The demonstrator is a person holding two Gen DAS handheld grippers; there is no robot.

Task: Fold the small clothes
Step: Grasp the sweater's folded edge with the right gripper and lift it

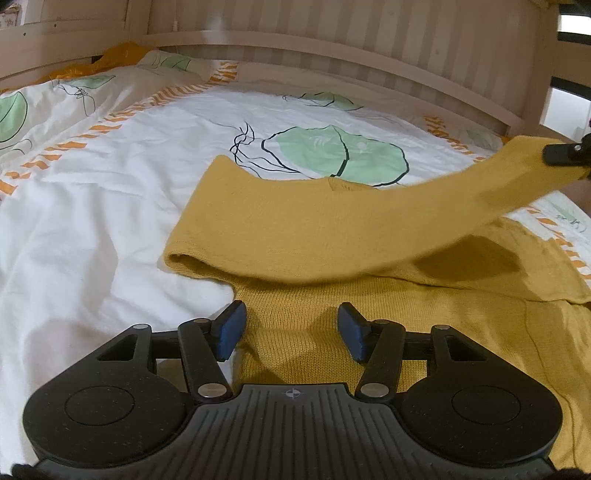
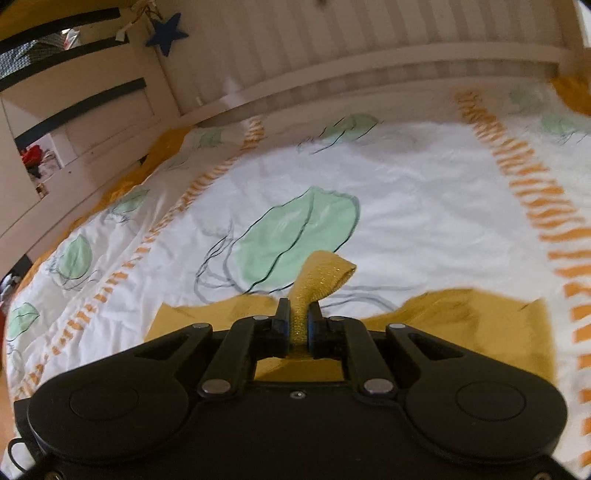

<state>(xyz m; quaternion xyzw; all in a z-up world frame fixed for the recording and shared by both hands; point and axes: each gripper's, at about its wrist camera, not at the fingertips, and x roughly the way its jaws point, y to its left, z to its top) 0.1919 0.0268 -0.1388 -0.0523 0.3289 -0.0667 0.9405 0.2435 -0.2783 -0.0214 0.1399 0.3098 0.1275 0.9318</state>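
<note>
A mustard-yellow knitted sweater point(image 1: 332, 229) lies on a white bed cover with green leaf prints. My left gripper point(image 1: 291, 328) hovers low over the sweater's near part, its blue pads apart with only flat knit below them. Its jaws grip nothing. My right gripper point(image 2: 298, 325) is shut on the end of a sleeve point(image 2: 321, 273), whose cuff sticks out past the fingertips. In the left wrist view that sleeve point(image 1: 480, 184) rises off the bed toward the right gripper point(image 1: 565, 155) at the right edge.
A wooden slatted bed rail point(image 1: 332, 40) runs along the far side of the bed cover point(image 1: 110, 206). A ladder-like frame with dark rungs point(image 2: 74, 92) and a blue star point(image 2: 168, 33) stand at the far left in the right wrist view. Orange striped bands point(image 2: 535, 192) cross the cover.
</note>
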